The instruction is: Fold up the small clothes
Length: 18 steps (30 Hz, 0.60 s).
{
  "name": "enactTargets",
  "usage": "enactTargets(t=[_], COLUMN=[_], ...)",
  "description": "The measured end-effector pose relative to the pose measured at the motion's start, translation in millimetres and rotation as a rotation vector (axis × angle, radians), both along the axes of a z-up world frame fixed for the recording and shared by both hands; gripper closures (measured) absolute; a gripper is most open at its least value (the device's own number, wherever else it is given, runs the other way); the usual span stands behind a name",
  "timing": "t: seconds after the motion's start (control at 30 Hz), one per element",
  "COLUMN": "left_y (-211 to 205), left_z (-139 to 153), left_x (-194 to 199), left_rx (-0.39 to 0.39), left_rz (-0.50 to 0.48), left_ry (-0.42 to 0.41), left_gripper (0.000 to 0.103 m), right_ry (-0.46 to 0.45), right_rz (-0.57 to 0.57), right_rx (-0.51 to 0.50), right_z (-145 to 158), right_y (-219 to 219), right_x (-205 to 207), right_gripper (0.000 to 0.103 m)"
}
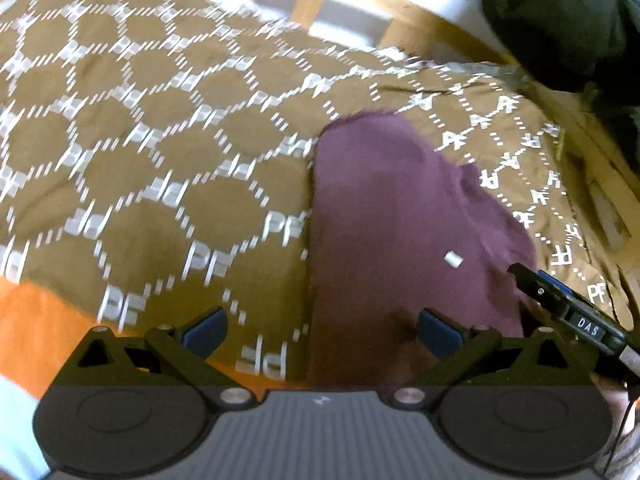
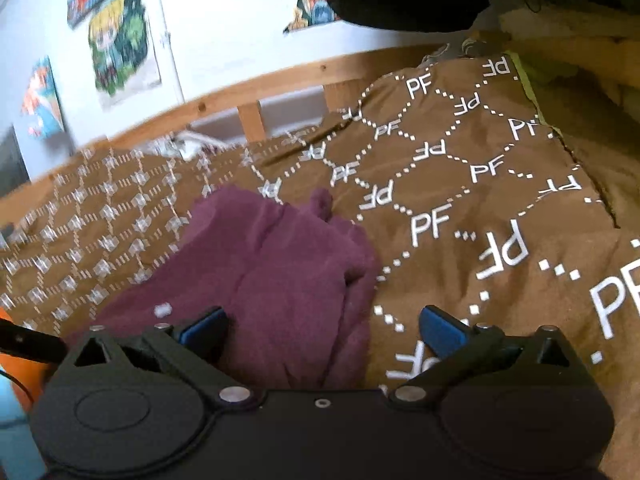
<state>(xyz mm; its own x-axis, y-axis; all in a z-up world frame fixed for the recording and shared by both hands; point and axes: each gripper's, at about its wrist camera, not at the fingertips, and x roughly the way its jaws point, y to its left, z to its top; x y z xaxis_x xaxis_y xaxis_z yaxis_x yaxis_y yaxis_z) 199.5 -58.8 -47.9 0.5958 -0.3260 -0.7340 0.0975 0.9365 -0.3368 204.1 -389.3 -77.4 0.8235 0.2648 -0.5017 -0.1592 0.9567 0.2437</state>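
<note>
A small maroon garment (image 1: 400, 220) lies on a brown bedcover (image 1: 140, 140) printed with white "PF" letters. In the left wrist view my left gripper (image 1: 322, 330) hovers over the garment's near left edge, jaws wide apart, nothing between the blue pads. The tip of the other gripper (image 1: 560, 304) shows at the garment's right side. In the right wrist view the same garment (image 2: 280, 280) lies bunched with folds, and my right gripper (image 2: 322, 330) stands open above its near right edge, pads not pressing on cloth. A small white tag (image 2: 163, 310) sits on the garment.
A wooden bed rail (image 2: 260, 84) runs along the far side, with a white wall and colourful posters (image 2: 120, 36) behind. A dark bundle (image 1: 560, 20) sits at the bed's far right. Orange cloth (image 1: 44, 328) lies at the near left. The bedcover (image 2: 500, 220) spreads right of the garment.
</note>
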Motion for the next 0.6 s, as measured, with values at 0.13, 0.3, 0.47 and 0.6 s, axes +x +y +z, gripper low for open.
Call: enactTargets(t=[0.13,0.3,0.47,0.6], left_y=[-6.0,1.3,22.2,22.5], left_z=[-0.8,-17.0,-39.8,-41.0], left_x=[18.5,45.1,66.9,78.7], left_rx=[0.007,-0.089,-0.257,-0.254], left_rz=[-0.075,-0.06,0.047,0.042], left_ry=[-0.006,0.104,0.228,0.228], left_gripper=[0.0,0.0,0.0,0.001], right_ry=[0.007,0.026,0.035,0.045], right_rz=[-0.002,-0.024,-0.044,-0.043], right_rx=[0.094,0.119,0.133,0.14], right_z=[1.4,-3.9,-7.3,-9.5], right_y=[-4.8,-5.7,-8.0,-9.0], right_x=[9.2,16.7,17.7,19.0], right_gripper=[0.01,0.025,0.034,0.042])
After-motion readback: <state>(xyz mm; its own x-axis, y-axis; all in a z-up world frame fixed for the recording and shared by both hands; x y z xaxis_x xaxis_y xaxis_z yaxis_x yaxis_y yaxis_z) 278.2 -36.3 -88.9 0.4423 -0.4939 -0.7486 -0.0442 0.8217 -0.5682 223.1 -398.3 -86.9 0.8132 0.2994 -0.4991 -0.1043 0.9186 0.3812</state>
